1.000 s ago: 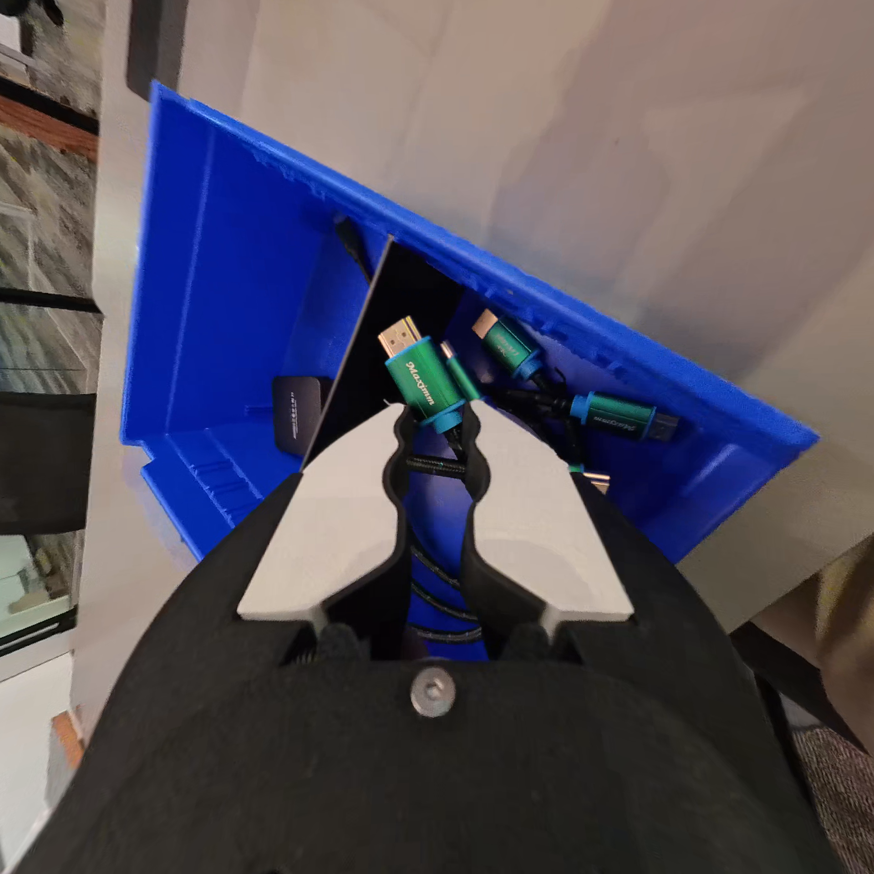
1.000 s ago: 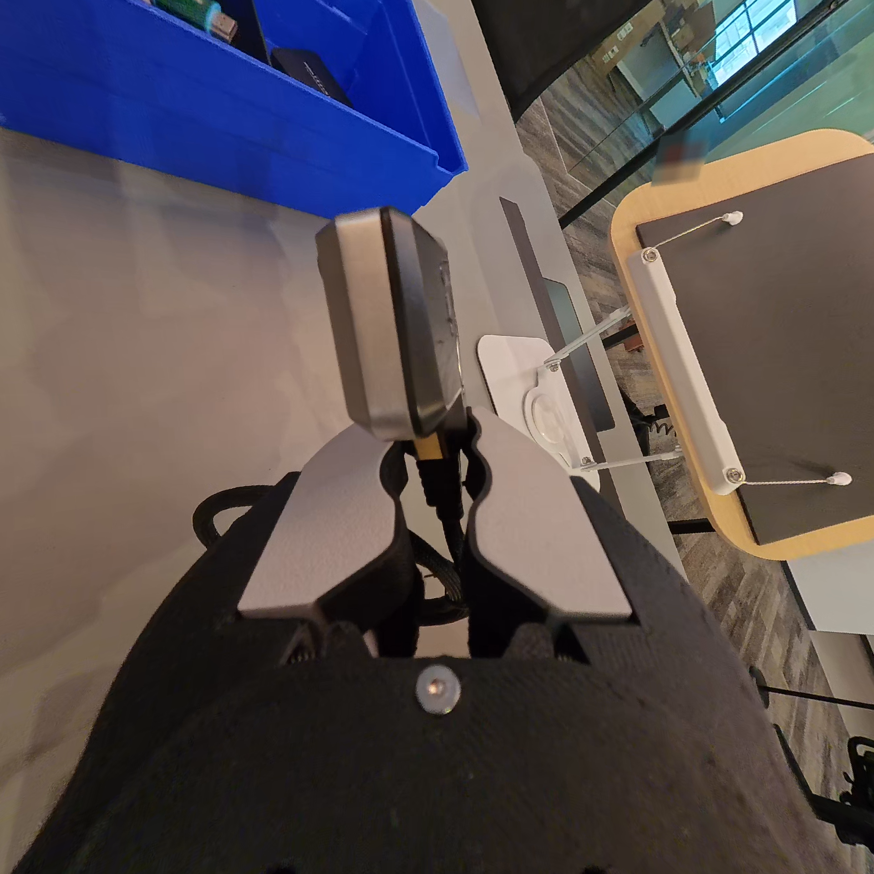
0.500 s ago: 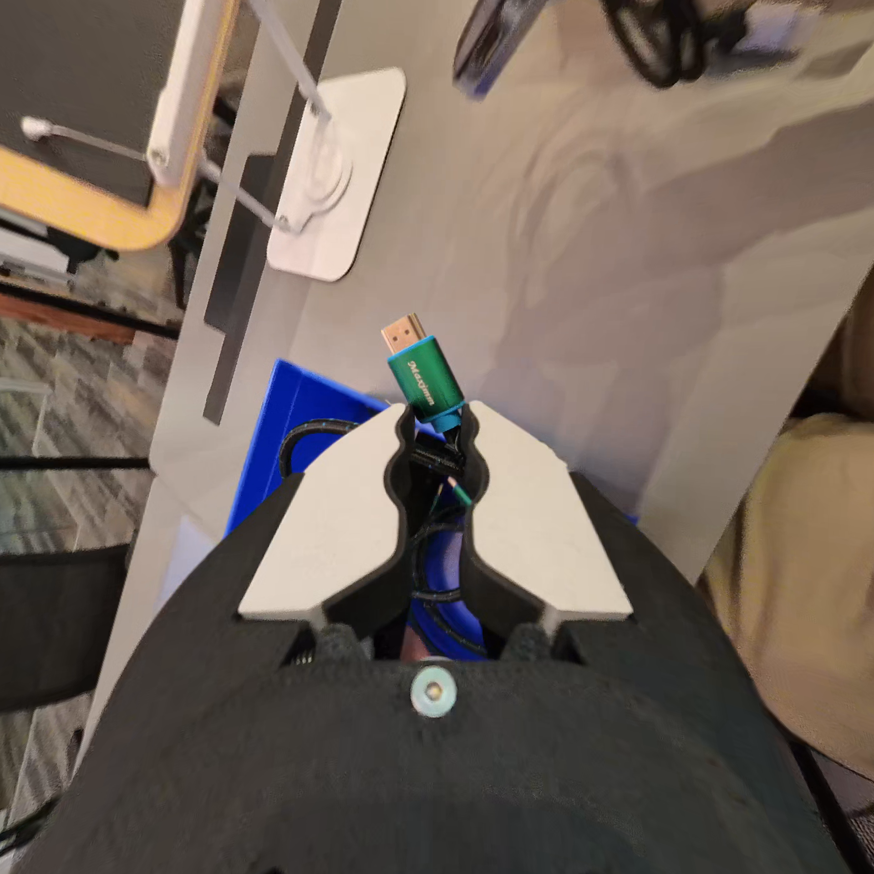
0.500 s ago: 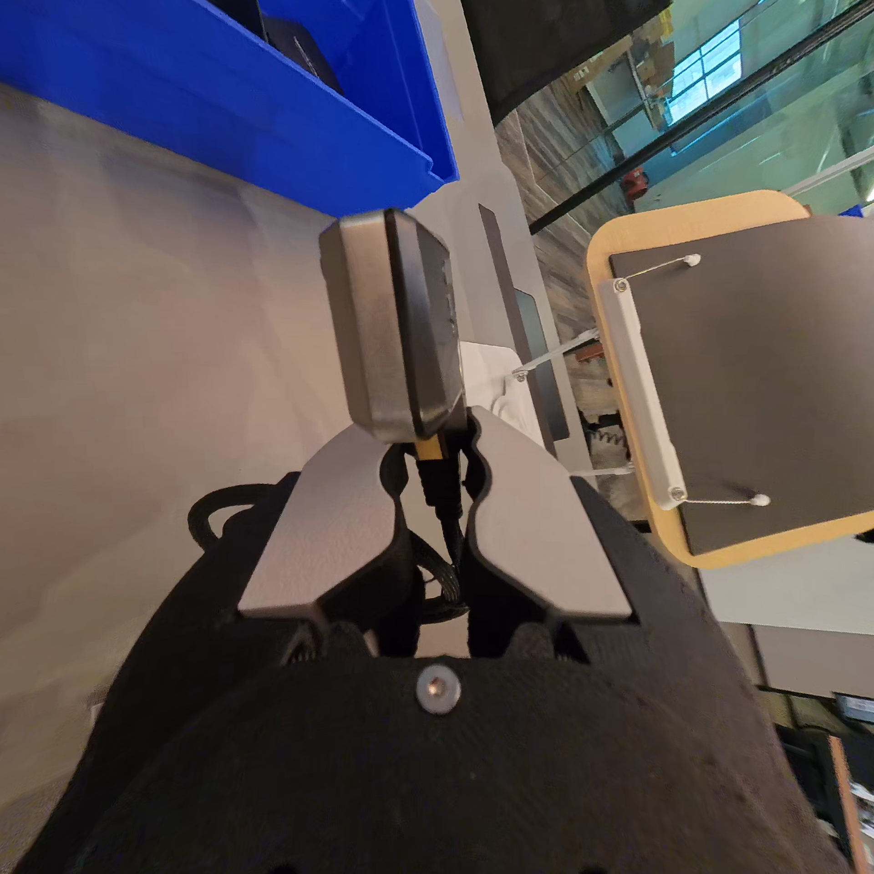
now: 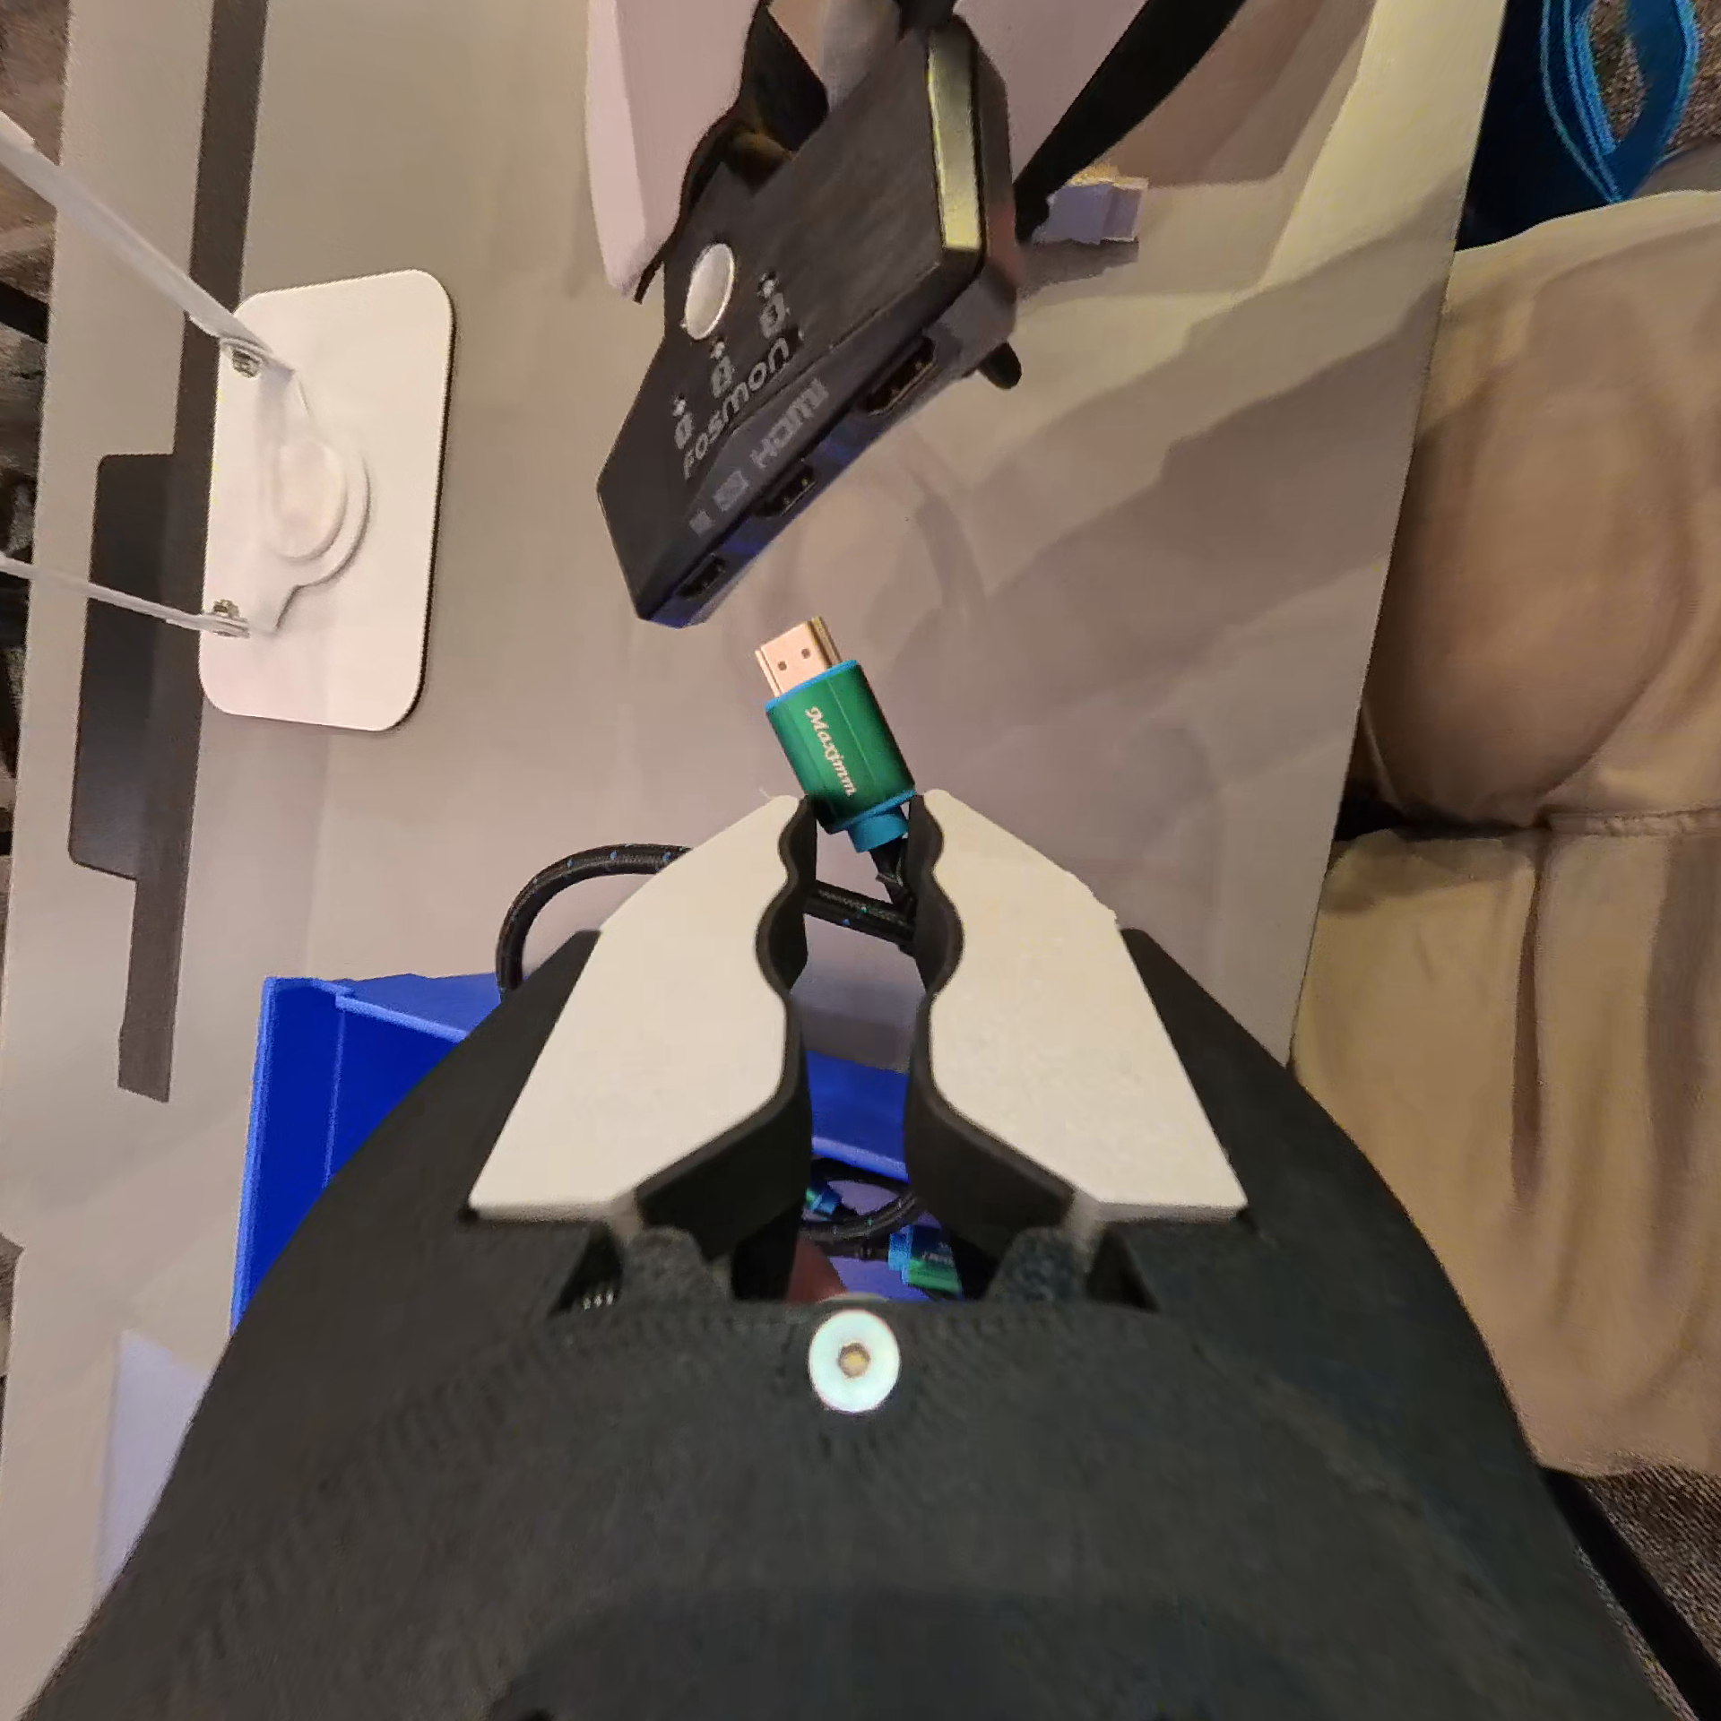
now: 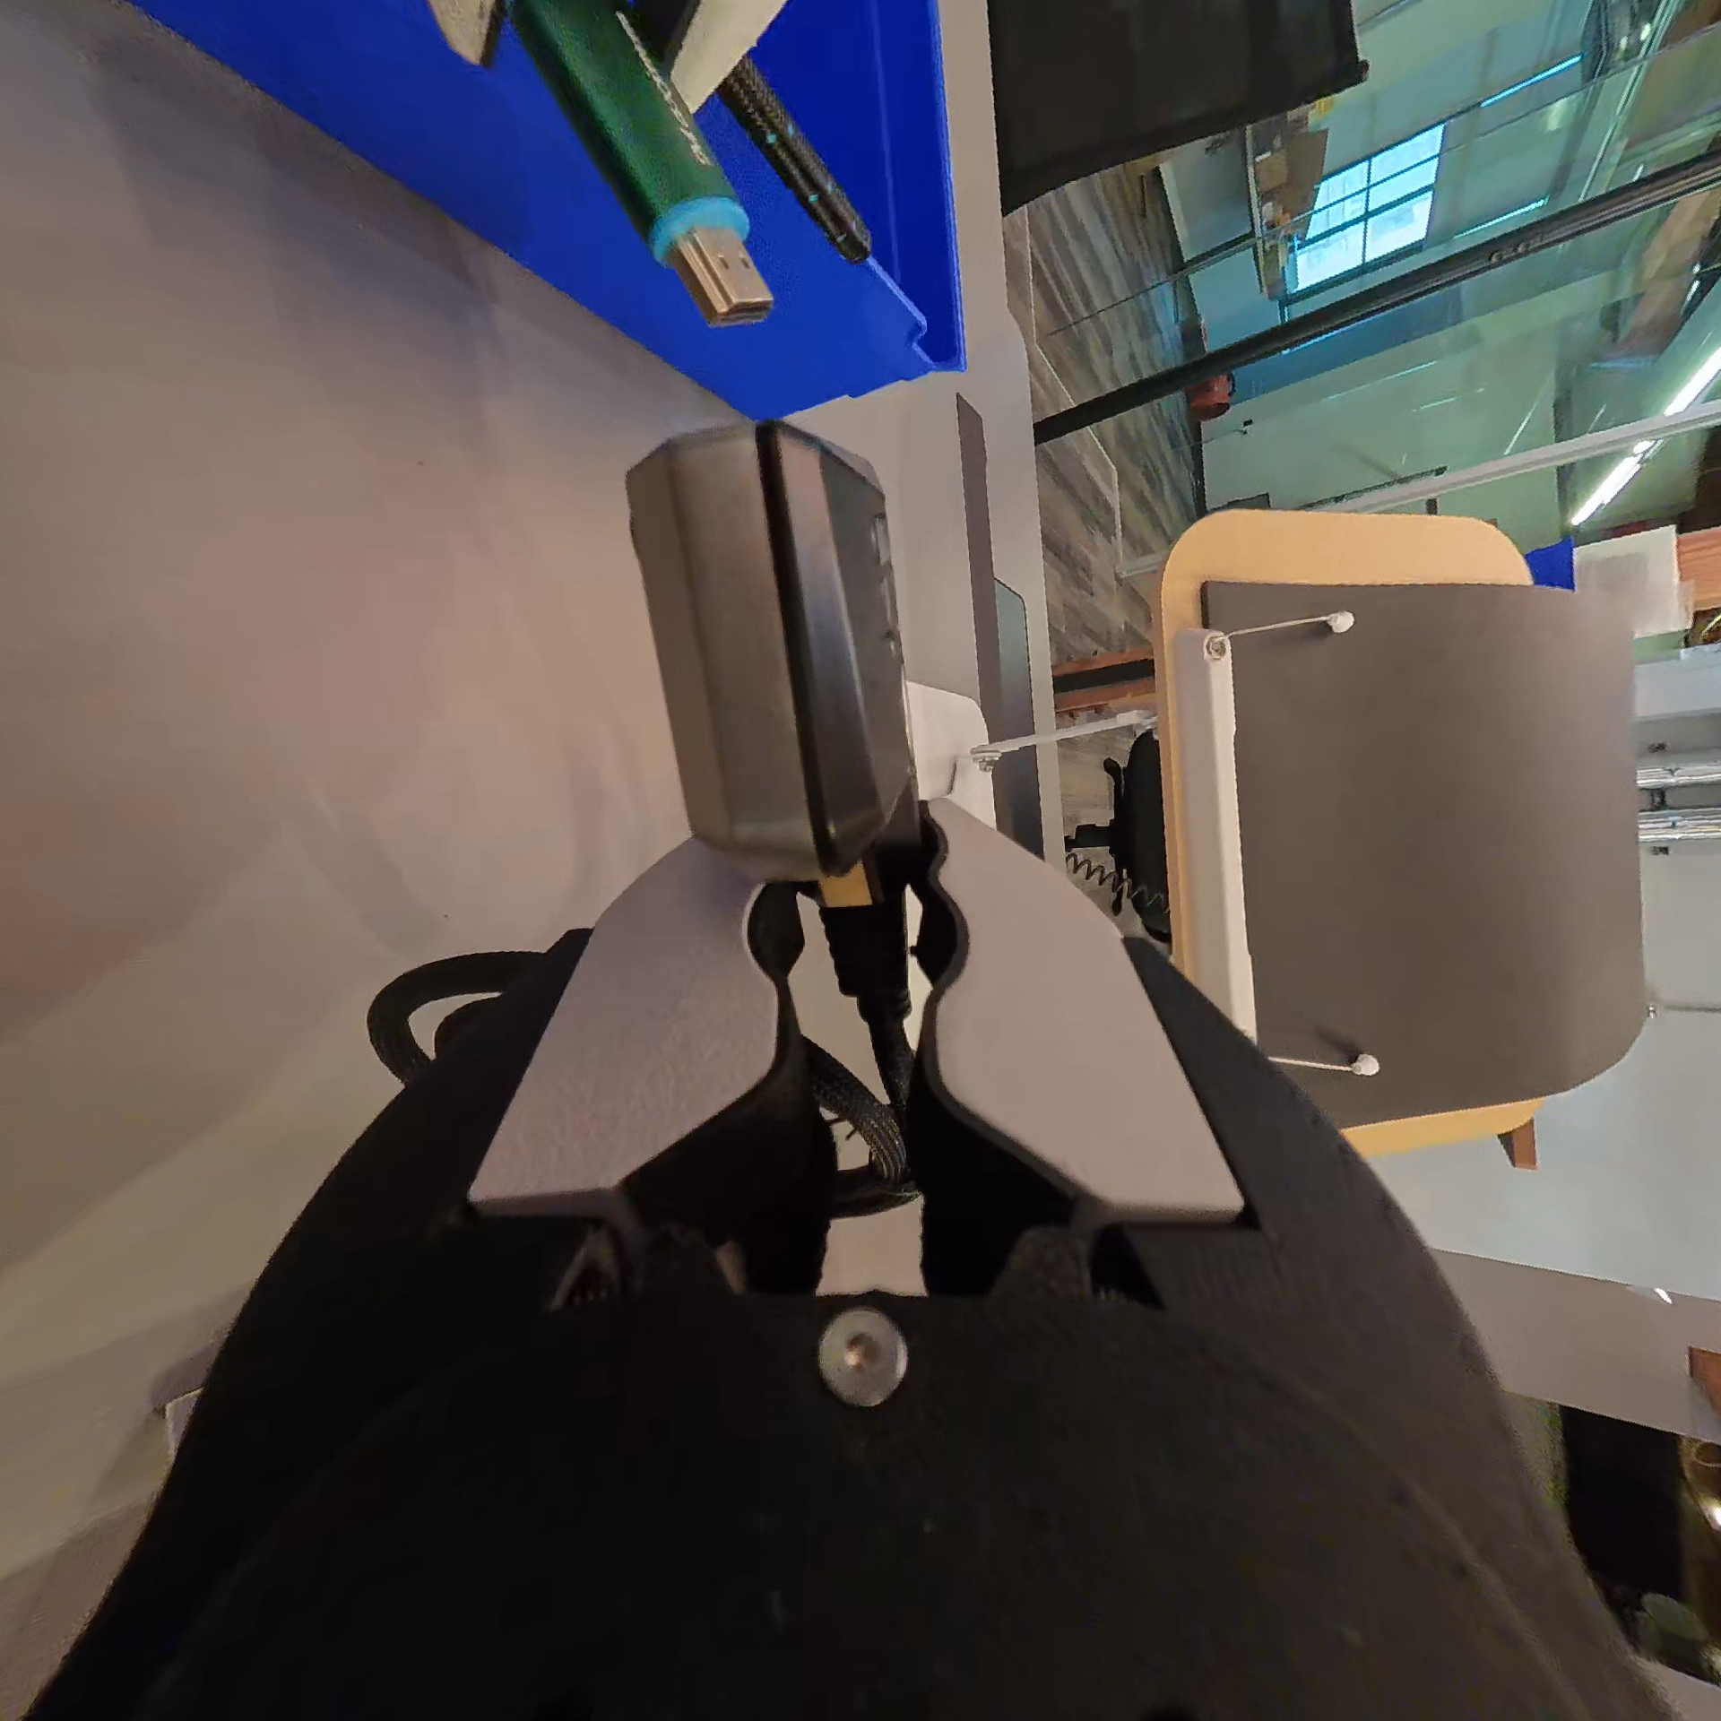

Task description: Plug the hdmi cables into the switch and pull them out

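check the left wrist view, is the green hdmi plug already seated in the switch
No, the green hdmi plug, held in the left gripper, sits apart from the switch, with bare table between its gold tip and the ports.

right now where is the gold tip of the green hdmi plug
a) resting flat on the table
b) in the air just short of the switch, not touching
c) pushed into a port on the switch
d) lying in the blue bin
b: in the left wrist view the green hdmi plug, pinched by the left gripper, has its gold tip just short of the switch, with bare table showing in the gap between them.
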The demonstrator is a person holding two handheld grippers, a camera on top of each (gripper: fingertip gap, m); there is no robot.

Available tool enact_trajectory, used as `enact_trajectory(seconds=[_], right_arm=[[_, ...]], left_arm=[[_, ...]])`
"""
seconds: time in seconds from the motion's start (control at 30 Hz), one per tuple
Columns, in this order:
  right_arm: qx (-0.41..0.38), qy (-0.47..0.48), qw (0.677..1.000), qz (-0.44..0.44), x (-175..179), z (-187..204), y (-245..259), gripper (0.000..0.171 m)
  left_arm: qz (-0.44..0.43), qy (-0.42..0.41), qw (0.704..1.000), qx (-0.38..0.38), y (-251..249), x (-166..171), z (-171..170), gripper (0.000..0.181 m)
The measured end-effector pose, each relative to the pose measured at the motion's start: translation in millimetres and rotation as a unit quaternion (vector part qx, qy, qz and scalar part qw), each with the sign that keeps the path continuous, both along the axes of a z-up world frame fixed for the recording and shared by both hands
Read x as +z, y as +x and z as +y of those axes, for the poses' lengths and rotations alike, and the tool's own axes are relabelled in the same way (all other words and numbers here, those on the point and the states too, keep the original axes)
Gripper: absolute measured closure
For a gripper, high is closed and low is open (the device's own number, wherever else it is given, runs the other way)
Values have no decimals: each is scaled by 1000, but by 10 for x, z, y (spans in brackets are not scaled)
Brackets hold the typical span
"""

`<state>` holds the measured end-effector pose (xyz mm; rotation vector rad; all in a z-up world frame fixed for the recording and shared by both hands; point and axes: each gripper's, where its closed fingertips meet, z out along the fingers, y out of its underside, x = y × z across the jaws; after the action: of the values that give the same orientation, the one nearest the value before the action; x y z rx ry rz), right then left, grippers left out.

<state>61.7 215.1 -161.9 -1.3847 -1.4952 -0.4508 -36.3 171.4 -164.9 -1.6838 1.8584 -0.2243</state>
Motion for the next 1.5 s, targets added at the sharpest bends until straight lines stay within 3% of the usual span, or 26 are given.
enact_trajectory(seconds=[0.3, 0.47, 0.57, 0.67, 0.77, 0.97, 1.13, 1.33, 1.5], right_arm=[[-33, -23, 998, 37, -22, 106, 218, 152], [-64, -34, 995, 75, 21, 181, 413, 151], [-83, -42, 990, 104, 50, 224, 513, 152], [-106, -45, 986, 120, 73, 270, 622, 152], [-118, -49, 983, 134, 82, 292, 682, 151], [-121, -54, 981, 144, 85, 303, 717, 151], [-120, -58, 981, 144, 68, 304, 718, 151], [-119, -58, 980, 149, 99, 293, 736, 151], [-116, -61, 980, 152, 95, 290, 722, 151]], left_arm=[[-29, 75, 996, 49, 123, 51, 264, 163], [-147, 45, 986, 59, 402, 269, 233, 163], [-270, -3, 961, 59, 587, 557, 188, 163], [-396, -32, 915, 72, 685, 853, 224, 163], [-458, -66, 878, 127, 705, 824, 380, 163], [-453, -138, 854, 215, 715, 183, 492, 163], [-494, -175, 809, 266, 743, 21, 525, 163], [-469, -132, 814, 317, 498, -5, 585, 163], [-368, -82, 848, 372, 297, -278, 512, 164]])
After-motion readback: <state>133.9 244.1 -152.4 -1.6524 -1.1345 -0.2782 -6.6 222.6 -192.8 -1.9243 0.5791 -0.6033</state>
